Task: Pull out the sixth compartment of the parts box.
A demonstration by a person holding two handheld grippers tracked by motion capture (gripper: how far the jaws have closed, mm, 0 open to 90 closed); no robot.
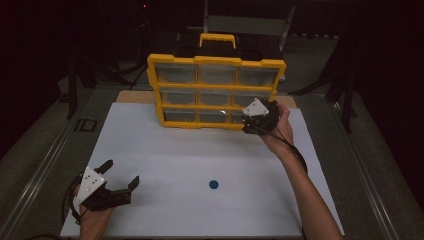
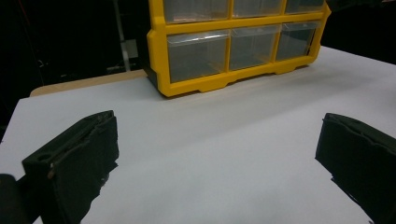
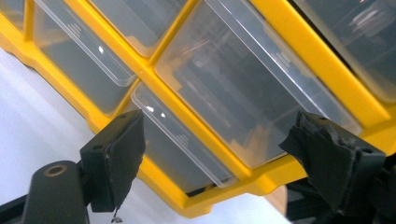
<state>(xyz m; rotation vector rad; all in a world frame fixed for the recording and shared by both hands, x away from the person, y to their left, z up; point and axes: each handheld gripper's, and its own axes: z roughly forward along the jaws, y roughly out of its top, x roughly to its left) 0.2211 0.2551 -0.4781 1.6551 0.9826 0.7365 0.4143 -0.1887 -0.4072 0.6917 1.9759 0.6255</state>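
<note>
The right gripper (image 1: 256,121) is up at the far side of the table, right at the drawer box (image 1: 216,92). The box is yellow and stands upright, with three rows of clear drawers. The gripper is at the bottom right drawer (image 3: 182,140), the one on the lowest row at the right end. Its jaws are wide apart, one on each side of that drawer's front, and they do not hold anything yet. In the right gripper view the drawer seems to stick out a little from the frame, but the picture is tilted and close, so I cannot be sure if it is being opened or pushed shut.

The left gripper (image 1: 121,181) waits at the near left corner of the white table (image 1: 165,155), well apart from the box. Its jaws are open too, with nothing between them.

A small blue round thing (image 1: 214,184), maybe a cap or a button, lies alone on the table near the front, between the two arms. Nobody touches it.

So I think the job is just starting. The drawer work is under way, and the blue thing has not been picked up. If it belongs in a drawer, that part is all left to do.
</note>
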